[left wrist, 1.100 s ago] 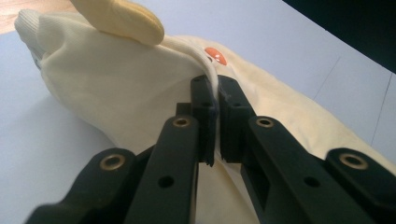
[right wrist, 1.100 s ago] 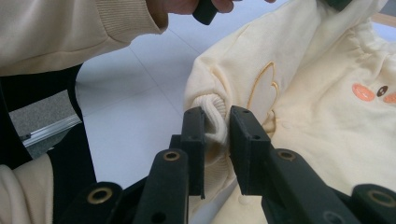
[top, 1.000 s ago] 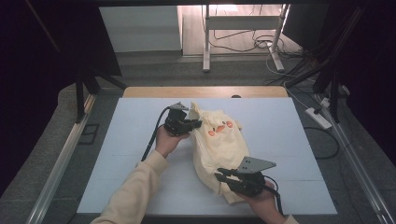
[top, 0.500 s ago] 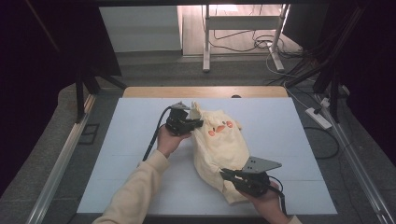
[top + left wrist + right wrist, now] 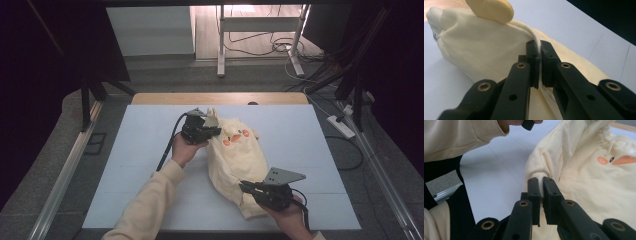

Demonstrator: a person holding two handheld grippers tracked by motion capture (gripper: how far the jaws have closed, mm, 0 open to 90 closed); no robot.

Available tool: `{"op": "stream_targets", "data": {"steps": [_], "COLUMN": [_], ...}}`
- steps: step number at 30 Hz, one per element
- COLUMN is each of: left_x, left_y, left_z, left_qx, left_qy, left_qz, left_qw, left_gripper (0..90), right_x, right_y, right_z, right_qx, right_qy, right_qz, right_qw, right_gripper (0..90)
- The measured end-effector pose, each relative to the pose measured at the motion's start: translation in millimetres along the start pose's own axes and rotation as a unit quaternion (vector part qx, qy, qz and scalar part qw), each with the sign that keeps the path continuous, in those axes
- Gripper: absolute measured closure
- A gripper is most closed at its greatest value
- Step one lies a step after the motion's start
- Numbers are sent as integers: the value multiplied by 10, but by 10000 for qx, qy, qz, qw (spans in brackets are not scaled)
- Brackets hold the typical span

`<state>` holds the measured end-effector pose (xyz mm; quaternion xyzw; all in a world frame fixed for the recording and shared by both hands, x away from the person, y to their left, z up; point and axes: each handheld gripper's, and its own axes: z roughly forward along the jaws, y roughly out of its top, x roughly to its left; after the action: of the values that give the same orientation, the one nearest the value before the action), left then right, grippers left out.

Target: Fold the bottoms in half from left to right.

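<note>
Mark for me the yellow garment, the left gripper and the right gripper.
yellow garment (image 5: pixel 235 160), high view, on the plain body fabric below the duck face.
left gripper (image 5: pixel 540 53), left gripper view, between the jaw tips clamping a fabric edge.
right gripper (image 5: pixel 541 185), right gripper view, between the tips pinching the ribbed cuff.

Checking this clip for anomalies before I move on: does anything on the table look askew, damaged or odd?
Nothing looks damaged or spilled. The pale yellow duck-face garment lies bunched and slanted across the white table, not flat. That fits the handling: the left hand-held gripper pinches its edge, and the right hand-held gripper has just closed on a ribbed cuff.
</note>
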<state>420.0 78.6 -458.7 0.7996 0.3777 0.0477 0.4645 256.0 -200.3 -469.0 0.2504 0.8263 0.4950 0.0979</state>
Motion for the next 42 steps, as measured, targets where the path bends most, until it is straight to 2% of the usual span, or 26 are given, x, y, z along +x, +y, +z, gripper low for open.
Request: {"op": "stream_targets", "data": {"steps": [11, 29, 42], "left_x": [-22, -79, -141], "left_y": [38, 91, 129], "left_z": [-9, 170, 334], "left_qx": [-74, -40, 3], "left_qy": [-48, -82, -127], "left_qz": [7, -4, -6], "left_qw": [10000, 10000, 9999], "left_gripper": [858, 857, 857], "right_x": [39, -71, -98], "right_y": [52, -57, -114], "right_z": [-116, -224, -307], "right_qx": [-202, -72, -31], "right_qy": [-7, -260, -318], "right_qz": [28, 179, 279], "right_qw": [9998, 9995, 9991], "right_gripper": [850, 854, 853]}}
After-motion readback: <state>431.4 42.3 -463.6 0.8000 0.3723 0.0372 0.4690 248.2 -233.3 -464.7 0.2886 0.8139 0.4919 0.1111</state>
